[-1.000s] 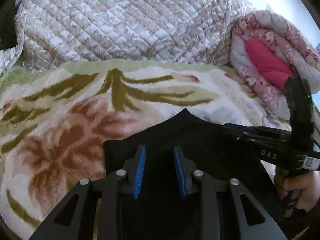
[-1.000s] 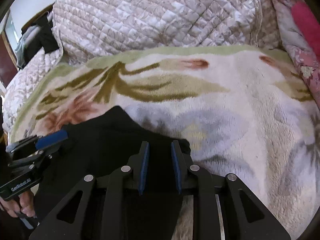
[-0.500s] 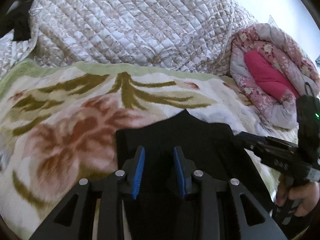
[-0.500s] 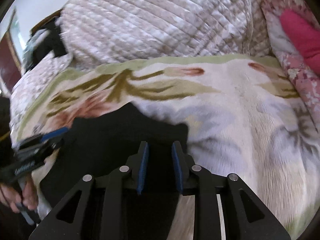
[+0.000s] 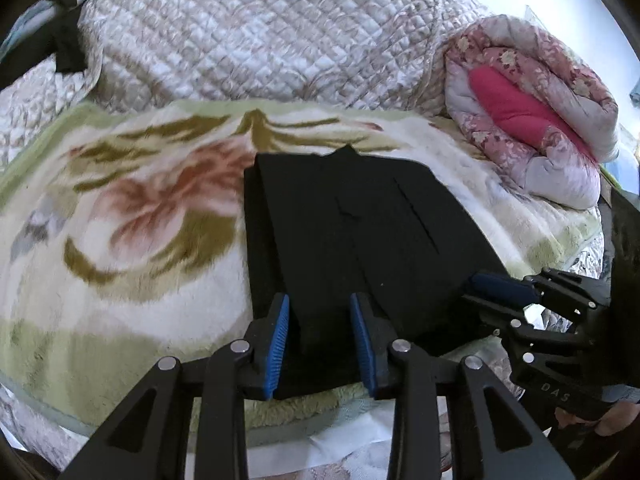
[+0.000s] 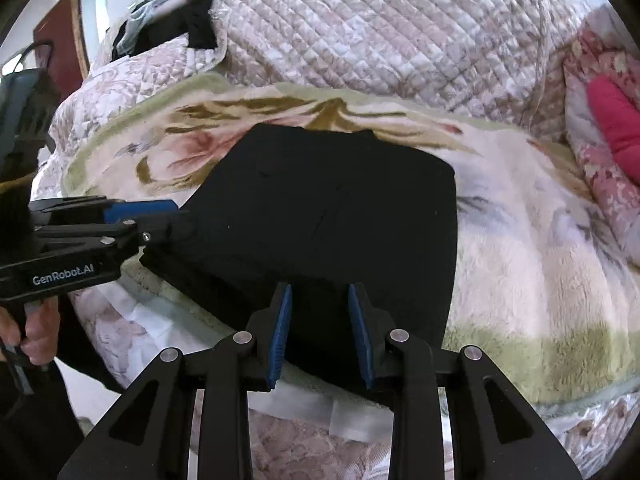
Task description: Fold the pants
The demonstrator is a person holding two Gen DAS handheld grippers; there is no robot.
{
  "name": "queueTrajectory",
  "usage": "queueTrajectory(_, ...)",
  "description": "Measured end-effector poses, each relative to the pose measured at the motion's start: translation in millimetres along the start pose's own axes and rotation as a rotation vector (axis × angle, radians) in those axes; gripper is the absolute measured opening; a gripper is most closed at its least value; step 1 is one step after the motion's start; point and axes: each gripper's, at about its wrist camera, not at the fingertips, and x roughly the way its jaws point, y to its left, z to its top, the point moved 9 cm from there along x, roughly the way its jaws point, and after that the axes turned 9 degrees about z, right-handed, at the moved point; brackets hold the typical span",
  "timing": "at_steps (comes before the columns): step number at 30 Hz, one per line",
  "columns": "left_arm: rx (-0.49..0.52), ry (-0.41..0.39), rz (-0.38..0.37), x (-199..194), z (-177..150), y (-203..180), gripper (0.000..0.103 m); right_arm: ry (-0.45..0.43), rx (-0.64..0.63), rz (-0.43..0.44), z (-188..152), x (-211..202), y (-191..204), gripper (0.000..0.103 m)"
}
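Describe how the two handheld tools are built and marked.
Both are matte black plastic frames with silver rivets and two fingers faced with ribbed blue pads. The left tool carries white "GenRobot.AI" lettering on its side; the right tool shows white letters "DAS". No cables are visible.

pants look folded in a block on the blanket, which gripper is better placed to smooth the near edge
Probably the left gripper: its open jaws straddle the pants' near edge head-on. The right gripper also hangs over that edge, nearer the right corner, so the margin is small.
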Motion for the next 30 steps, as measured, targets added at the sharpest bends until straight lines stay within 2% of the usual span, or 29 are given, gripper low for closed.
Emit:
queueTrajectory(5,-0.025,-0.002,0.006,6,-2,3,0.036,-0.013,-0.019,-0.016,-2,2,0,0.03)
queueTrajectory(9,-0.049,0.014,-0.007,5,1,6,0.037,-0.017,0.029,0.022,2,-4,-2,0.031)
queueTrajectory(12,-0.042,0.01,0.003,-1,7,7,0.037,-0.024,0.087,0.028,8,-13,-11,0.042)
queueTrajectory(13,-0.04,0.011,0.005,-2,9,7,0.037,-0.028,0.1,0.031,11,-16,-14,0.042)
queueTrajectory(20,-0.022,0.007,0.009,-1,29,6,0.037,-0.046,0.155,0.059,37,-28,-38,0.045)
queueTrajectory(30,0.006,-0.012,0.005,14,65,2,0.037,-0.021,0.246,0.137,60,-13,-71,0.046)
